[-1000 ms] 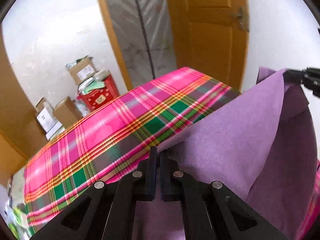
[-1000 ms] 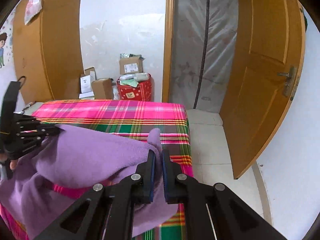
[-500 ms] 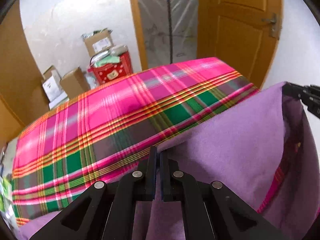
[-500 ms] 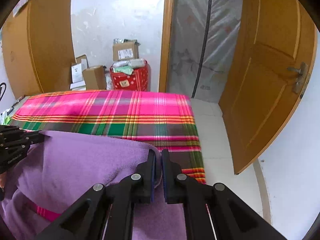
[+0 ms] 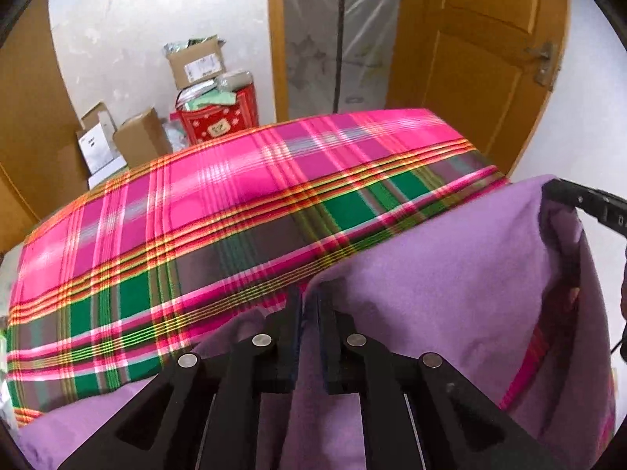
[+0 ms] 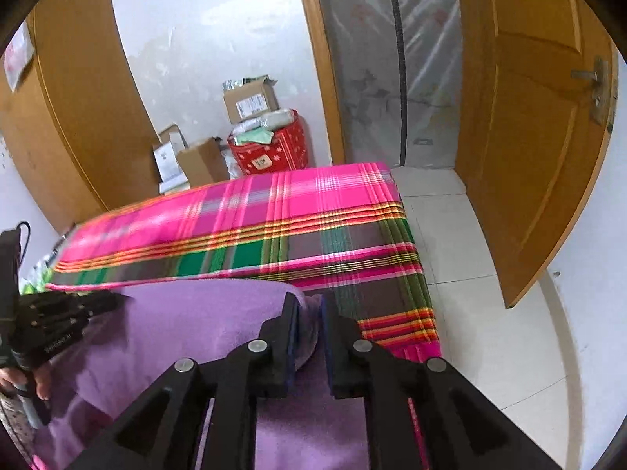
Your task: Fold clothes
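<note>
A purple fleece cloth lies folded over on the table under a pink and green plaid cover. My left gripper holds the left end of its far edge. Its jaws are opening, a narrow gap still filled with fleece. In the right wrist view the cloth spreads to the left. My right gripper is at the right corner, jaws opening, and the corner sits loosely in the wider gap. Each view also shows the other gripper, the right gripper and the left gripper, at the cloth's edge.
The plaid-covered table ends at the right over a white tiled floor. Behind it stand cardboard boxes and a red box. An open wooden door is at the right. A hand grips the left tool.
Both grippers came down toward the table with the cloth's edge, and the raised cloth now lies lower and flatter. The jaws of both have parted, the right more.
</note>
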`<action>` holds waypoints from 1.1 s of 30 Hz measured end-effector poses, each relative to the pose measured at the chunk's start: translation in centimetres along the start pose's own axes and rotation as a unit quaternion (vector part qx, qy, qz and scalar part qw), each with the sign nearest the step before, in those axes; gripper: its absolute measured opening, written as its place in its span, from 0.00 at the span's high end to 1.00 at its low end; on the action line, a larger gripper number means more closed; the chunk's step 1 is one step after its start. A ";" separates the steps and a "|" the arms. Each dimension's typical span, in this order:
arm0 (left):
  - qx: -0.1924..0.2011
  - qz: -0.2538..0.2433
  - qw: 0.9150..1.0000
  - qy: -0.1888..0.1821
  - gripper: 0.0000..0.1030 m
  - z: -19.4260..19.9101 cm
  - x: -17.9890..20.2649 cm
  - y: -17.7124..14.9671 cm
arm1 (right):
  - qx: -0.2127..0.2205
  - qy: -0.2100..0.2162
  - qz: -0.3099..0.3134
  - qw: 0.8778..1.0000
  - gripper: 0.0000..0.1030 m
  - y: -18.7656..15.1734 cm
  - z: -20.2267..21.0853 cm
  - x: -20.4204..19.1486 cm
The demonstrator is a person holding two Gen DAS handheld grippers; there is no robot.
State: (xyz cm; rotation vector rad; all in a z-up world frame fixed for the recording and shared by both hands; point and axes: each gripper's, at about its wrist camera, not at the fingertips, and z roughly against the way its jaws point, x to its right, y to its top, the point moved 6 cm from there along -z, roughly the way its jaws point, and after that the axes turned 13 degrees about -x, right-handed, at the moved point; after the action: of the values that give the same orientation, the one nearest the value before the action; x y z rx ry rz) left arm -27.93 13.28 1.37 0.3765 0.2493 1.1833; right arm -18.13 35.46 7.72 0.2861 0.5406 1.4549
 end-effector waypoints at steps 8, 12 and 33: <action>0.016 -0.025 0.999 -0.012 0.86 3.1 2.0 -1.5 | 0.003 0.024 -0.011 1.000 0.78 -0.9 3.0 0.1; 0.015 -0.038 0.999 -0.024 0.85 4.0 3.2 -2.5 | -0.010 0.021 0.014 1.000 0.78 -1.9 3.6 -1.2; 0.015 -0.038 0.995 -0.086 0.72 8.1 9.4 -9.3 | -0.103 -0.029 0.047 0.993 0.67 -4.4 -1.2 -6.5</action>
State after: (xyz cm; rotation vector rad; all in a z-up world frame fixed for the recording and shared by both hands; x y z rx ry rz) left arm -13.56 17.73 5.04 0.4893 0.1308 1.0673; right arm -15.15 28.43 5.67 0.1919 0.3299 1.5749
